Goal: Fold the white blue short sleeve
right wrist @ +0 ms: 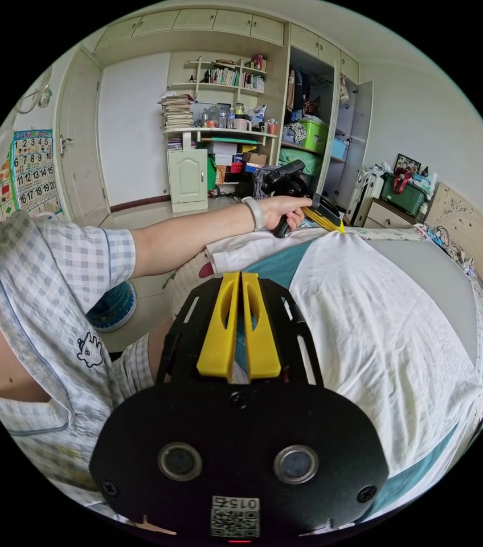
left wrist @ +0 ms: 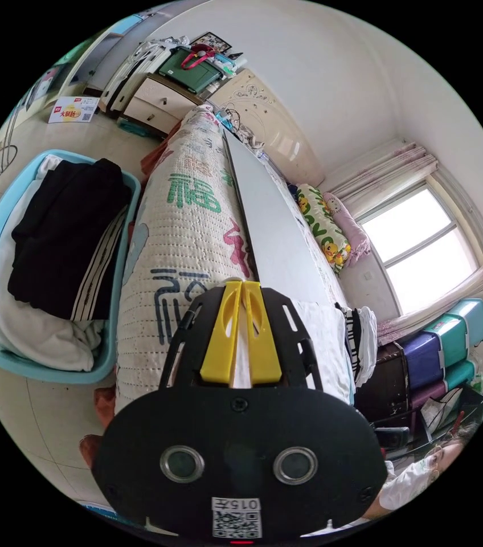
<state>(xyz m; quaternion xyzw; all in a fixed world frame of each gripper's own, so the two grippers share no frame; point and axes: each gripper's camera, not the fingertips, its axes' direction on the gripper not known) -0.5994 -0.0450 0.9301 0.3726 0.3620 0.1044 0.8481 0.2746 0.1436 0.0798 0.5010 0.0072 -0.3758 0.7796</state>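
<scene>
The white short-sleeve shirt with teal-blue sleeves and hem lies spread over a grey board on the bed. In the right gripper view, my right gripper has its yellow jaws together on a teal part of the shirt near the bed's edge. A hand holds my left gripper at the shirt's far edge. In the left gripper view, my left gripper has its jaws together with white cloth between them, and the white shirt lies beside it on the bed.
A light blue laundry basket with black and white clothes stands on the floor beside the bed. Pillows lie near the window. Storage boxes are stacked by the wall. Shelves and an open wardrobe stand behind the person's arm.
</scene>
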